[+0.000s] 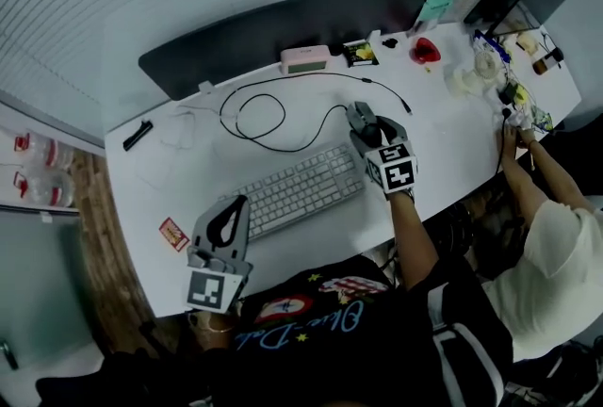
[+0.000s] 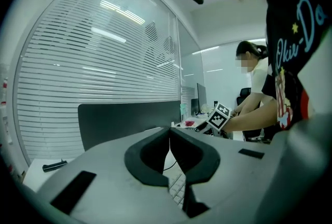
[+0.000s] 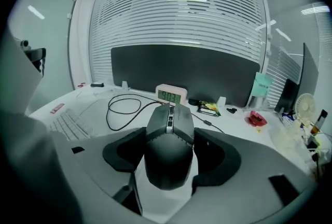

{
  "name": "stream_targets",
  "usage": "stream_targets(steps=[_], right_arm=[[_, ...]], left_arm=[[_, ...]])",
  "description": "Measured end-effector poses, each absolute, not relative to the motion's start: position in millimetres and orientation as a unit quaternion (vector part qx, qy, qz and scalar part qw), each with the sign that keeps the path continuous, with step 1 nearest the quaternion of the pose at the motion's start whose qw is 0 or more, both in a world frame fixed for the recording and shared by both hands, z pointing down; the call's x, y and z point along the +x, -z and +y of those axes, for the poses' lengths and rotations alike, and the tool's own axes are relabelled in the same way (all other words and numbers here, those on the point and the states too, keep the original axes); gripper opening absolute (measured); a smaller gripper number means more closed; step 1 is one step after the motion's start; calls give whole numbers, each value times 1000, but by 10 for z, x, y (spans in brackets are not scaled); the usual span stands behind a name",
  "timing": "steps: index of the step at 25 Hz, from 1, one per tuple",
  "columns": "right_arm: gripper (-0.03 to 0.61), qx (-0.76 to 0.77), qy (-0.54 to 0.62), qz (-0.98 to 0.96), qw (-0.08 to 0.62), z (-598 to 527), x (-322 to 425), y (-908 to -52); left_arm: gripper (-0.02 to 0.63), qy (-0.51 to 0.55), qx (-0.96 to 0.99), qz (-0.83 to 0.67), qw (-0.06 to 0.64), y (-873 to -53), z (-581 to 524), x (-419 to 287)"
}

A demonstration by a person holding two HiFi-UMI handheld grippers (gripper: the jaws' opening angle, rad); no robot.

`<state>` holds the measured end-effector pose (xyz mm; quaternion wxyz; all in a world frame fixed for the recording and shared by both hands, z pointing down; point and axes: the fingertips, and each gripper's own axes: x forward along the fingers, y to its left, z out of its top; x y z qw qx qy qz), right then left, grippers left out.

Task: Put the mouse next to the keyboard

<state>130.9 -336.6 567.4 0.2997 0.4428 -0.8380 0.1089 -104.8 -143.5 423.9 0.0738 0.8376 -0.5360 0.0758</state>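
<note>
Right gripper (image 1: 367, 134) clasps mouse (image 3: 169, 145) just beside keyboard (image 1: 300, 189)'s right edge.

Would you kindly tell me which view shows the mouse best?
The right gripper view: the mouse fills the centre between the jaws. The head view shows it small, partly behind the right hand-held gripper. The left gripper view misses it.

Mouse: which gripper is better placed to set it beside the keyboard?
Right. The right gripper clamps the mouse in its tongs, at the right end of the keyboard. The left gripper is shut, empty, at its near-left corner.
</note>
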Motion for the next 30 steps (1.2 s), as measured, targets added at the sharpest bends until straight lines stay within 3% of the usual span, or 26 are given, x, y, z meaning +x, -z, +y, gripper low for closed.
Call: stream_targets(steps=[14,30], right_arm=[[278,498,-144,-806,286,-3027,1848,-5843],[278,486,-197,-780,343,-2841,1979,-6391]], left_arm=[[3,-84,858,-503,67,-4239,-1413,-826],[3,-89,854,-509,68,-4254,-1401,-843]])
